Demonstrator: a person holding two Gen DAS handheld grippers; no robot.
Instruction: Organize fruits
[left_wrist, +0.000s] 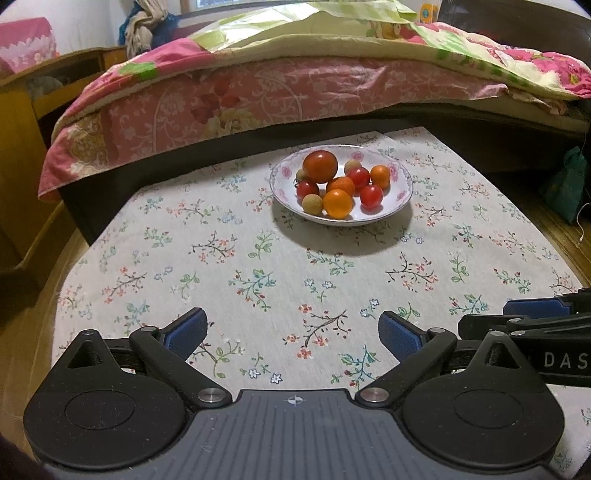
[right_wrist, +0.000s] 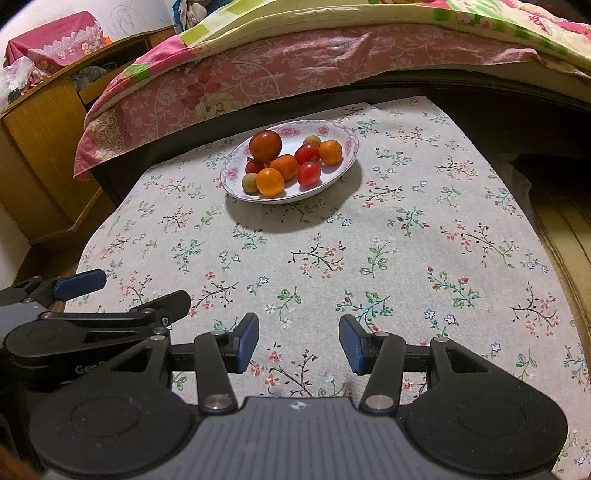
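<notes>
Behind everything, a bed (left_wrist: 295, 85) with a pink flowered cover runs across the far side, and a wooden cabinet (right_wrist: 40, 122) stands to its left. In front of the bed, a table under a floral cloth (left_wrist: 258, 266) fills most of both views. On its far half sits a white bowl (left_wrist: 400, 181) with a pink flower rim, well apart from both grippers and ahead of their jaws. It holds a big red tomato (left_wrist: 320, 167), smaller red tomatoes, oranges (left_wrist: 337, 203) and a few pale round fruits (left_wrist: 311, 204).

The left gripper (left_wrist: 293, 330) hangs low over the near edge of the cloth, aimed at the bowl, jaws spread wide and holding nothing. The right gripper (right_wrist: 298, 338) sits just beside it, level and pointing the same way, jaws also apart and empty.
</notes>
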